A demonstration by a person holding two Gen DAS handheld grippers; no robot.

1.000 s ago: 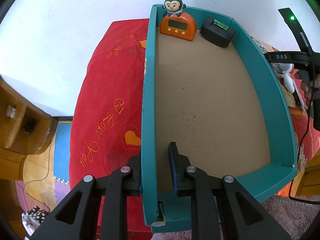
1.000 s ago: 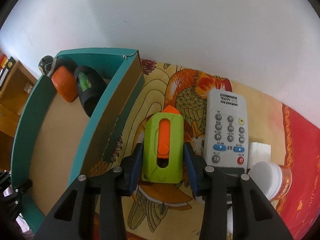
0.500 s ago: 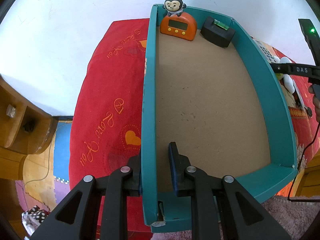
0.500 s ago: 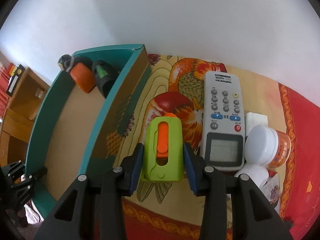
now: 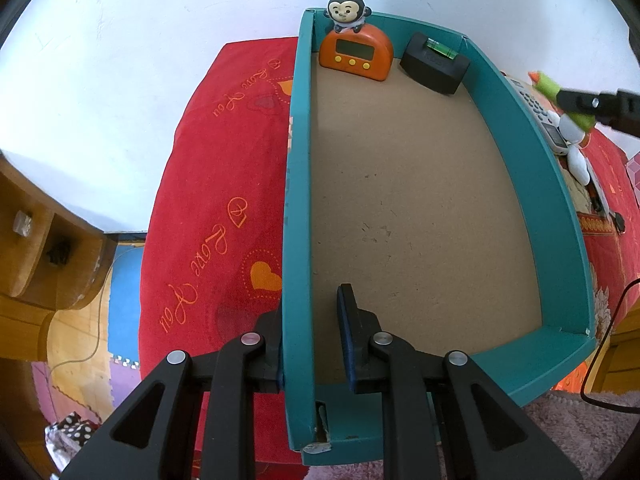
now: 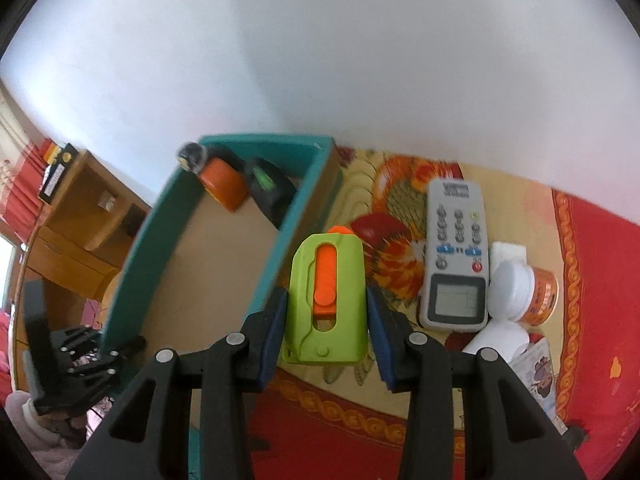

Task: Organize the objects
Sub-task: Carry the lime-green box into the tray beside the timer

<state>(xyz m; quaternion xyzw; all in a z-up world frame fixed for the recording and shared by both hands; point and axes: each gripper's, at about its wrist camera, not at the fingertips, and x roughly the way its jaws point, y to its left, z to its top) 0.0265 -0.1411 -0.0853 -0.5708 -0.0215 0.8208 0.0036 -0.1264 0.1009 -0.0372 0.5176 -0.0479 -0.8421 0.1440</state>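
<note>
Now that my right gripper (image 6: 326,304) has lifted the green utility knife (image 6: 326,300) clear of the patterned cloth (image 6: 400,208), with both pads clamped on its sides, the piece rides higher than a second ago and has drifted toward the teal box (image 5: 296,200), so I judge the pick done and the carry to the box under way. My left gripper (image 5: 310,320) has not budged: its jaws are pinched together on the box's near left wall, steadying it. Inside, at the far end, sit the orange timer (image 5: 354,56) with its monkey figure (image 5: 346,10) and the black level block (image 5: 436,62); most of the brown floor is free. Left behind on the cloth are the grey remote (image 6: 456,252) and a white-lidded jar (image 6: 520,292) just beside it. Everything rests on a red heart-print blanket (image 5: 216,208) against a white wall, with a wooden cabinet (image 5: 36,248) to the left and foam floor mats below.
</note>
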